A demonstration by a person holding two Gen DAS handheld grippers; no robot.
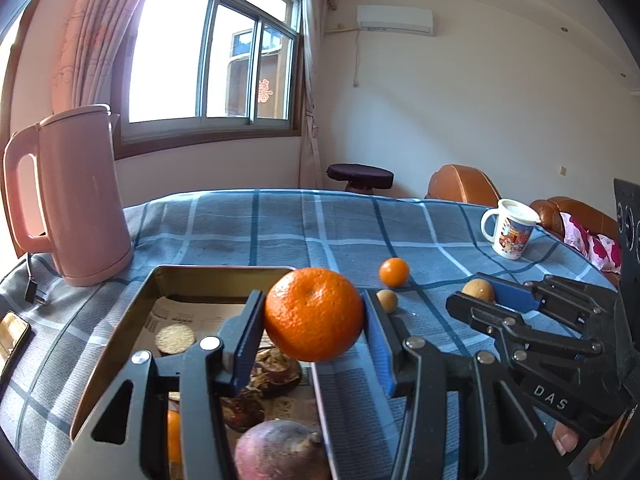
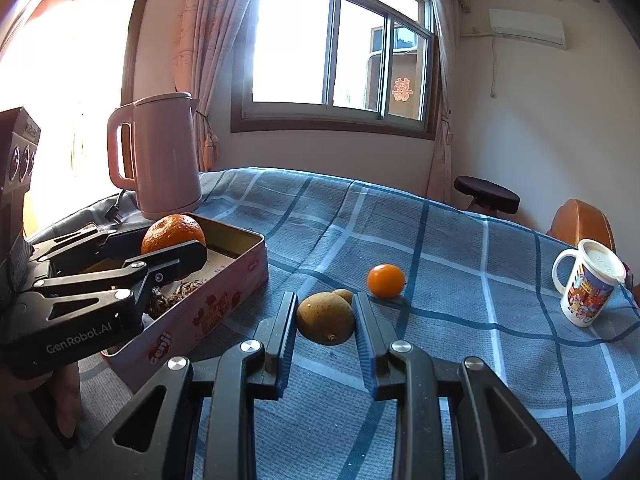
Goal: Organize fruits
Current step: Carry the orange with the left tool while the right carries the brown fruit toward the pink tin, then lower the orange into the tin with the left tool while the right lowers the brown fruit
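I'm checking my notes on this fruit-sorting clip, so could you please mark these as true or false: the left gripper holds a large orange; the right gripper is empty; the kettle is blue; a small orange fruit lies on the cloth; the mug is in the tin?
1. The left gripper holds a large orange. True.
2. The right gripper is empty. False: it is shut on a brown fruit.
3. The kettle is blue. False: it is pink.
4. A small orange fruit lies on the checked cloth. True.
5. The mug is in the tin. False: it stands on the cloth, apart from the tin.
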